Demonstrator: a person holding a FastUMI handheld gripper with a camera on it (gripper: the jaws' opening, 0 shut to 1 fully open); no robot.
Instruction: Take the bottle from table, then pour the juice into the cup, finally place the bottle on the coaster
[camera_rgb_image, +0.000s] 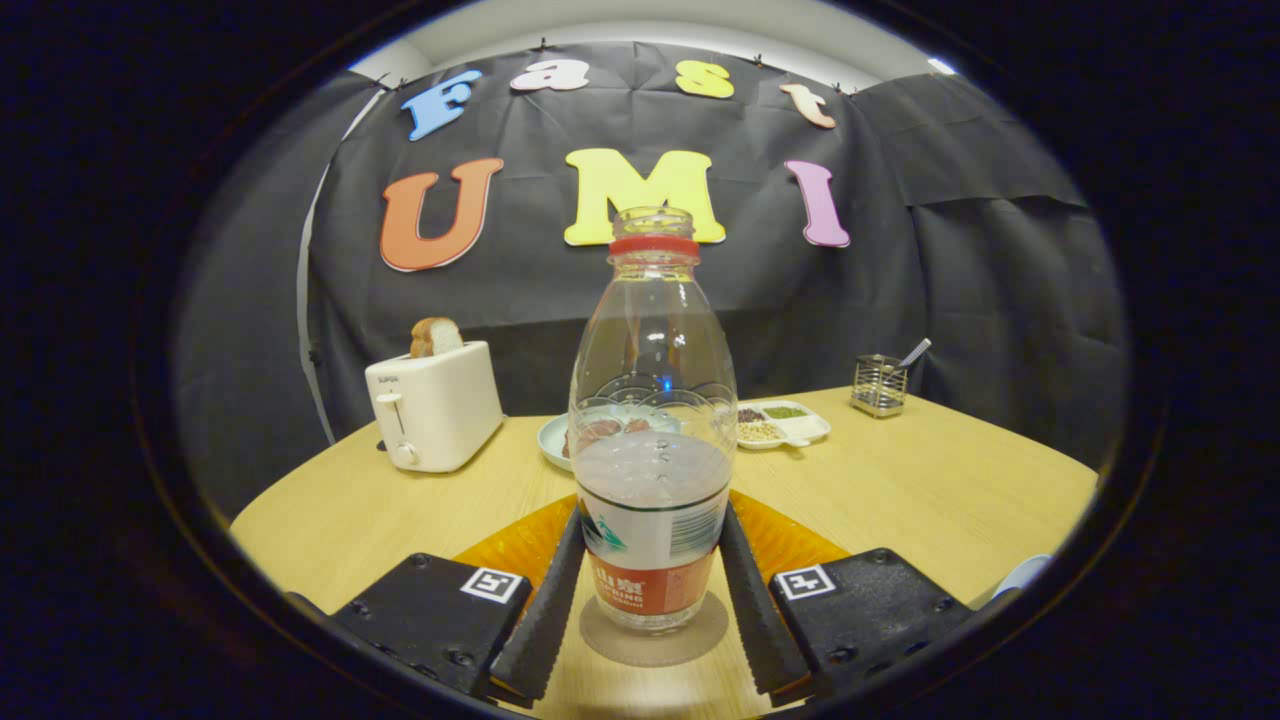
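A clear plastic bottle (652, 400) with a red neck ring and no cap stands upright between my two fingers. Liquid fills about its lower third, and a red and white label wraps its base. It rests on a round greyish coaster (690, 642) on the wooden table (930, 490). My gripper (650, 522) is shut on the bottle, with both black fingers (548, 610) pressed against its lower sides. A pale rounded object (1022, 576), possibly the cup, peeks in to the right of the gripper.
An orange mat (510, 546) lies under the coaster area. Beyond the bottle are a bluish plate (553, 440) and a white divided dish of grains (785, 424). A white toaster (432, 405) with bread stands to the left. A wire holder (879, 385) is far right.
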